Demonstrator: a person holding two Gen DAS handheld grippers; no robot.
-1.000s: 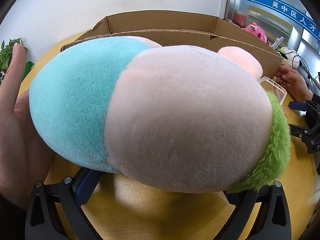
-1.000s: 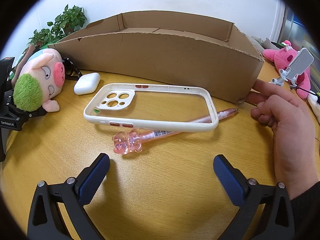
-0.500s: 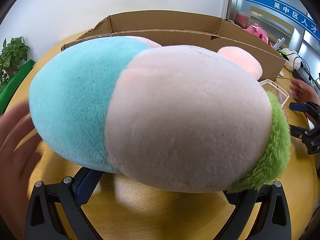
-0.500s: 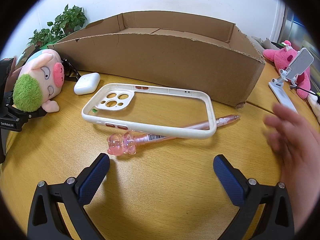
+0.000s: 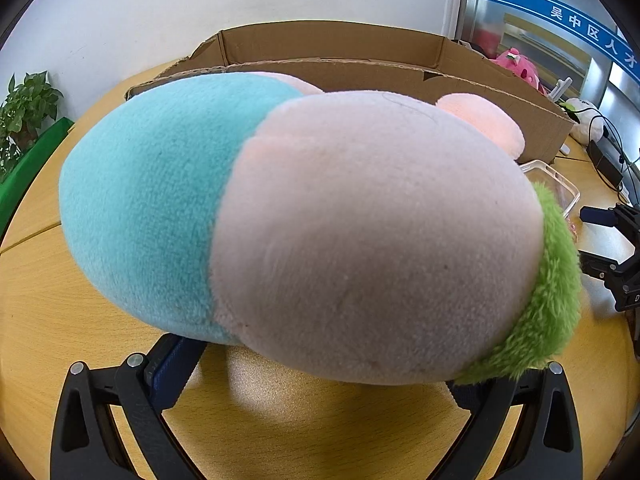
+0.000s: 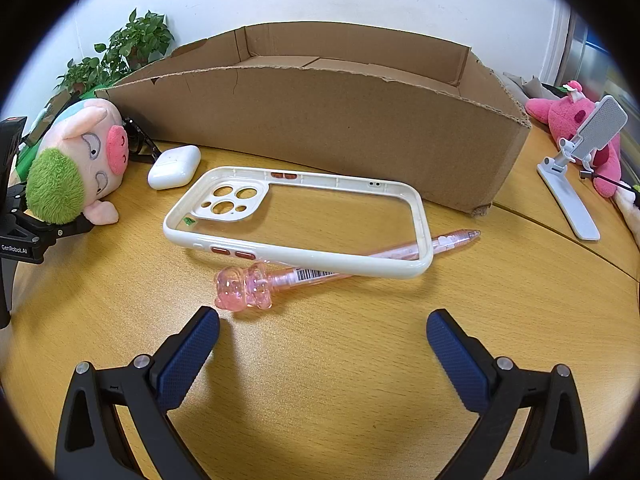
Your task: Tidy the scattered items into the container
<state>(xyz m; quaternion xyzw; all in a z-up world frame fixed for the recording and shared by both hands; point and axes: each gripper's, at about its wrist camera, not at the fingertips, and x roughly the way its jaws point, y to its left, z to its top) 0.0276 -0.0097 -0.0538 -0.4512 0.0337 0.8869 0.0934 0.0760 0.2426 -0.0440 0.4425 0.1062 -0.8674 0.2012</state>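
A plush pig toy (image 5: 320, 224) with a blue body, pink head and green hair fills the left wrist view; it lies on the table between the wide-spread fingers of my left gripper (image 5: 316, 364), whose tips it hides. It also shows at the left of the right wrist view (image 6: 76, 160). My right gripper (image 6: 322, 350) is open and empty just before a pink bear-topped pen (image 6: 320, 276), which lies under a white phone case (image 6: 296, 220). A white earbud case (image 6: 174, 166) lies beside the pig. The open cardboard box (image 6: 320, 120) stands behind them.
A pink plush (image 6: 576, 120) and a white phone stand (image 6: 576, 176) are to the right of the box. Potted plants (image 6: 120, 52) stand at the far left. Black glasses (image 6: 140, 144) lie between the pig and the box. The wooden table (image 6: 320, 380) extends toward me.
The person's bare hands have left both views. The pen and phone case sit slightly nearer my right gripper. The plush has not moved.
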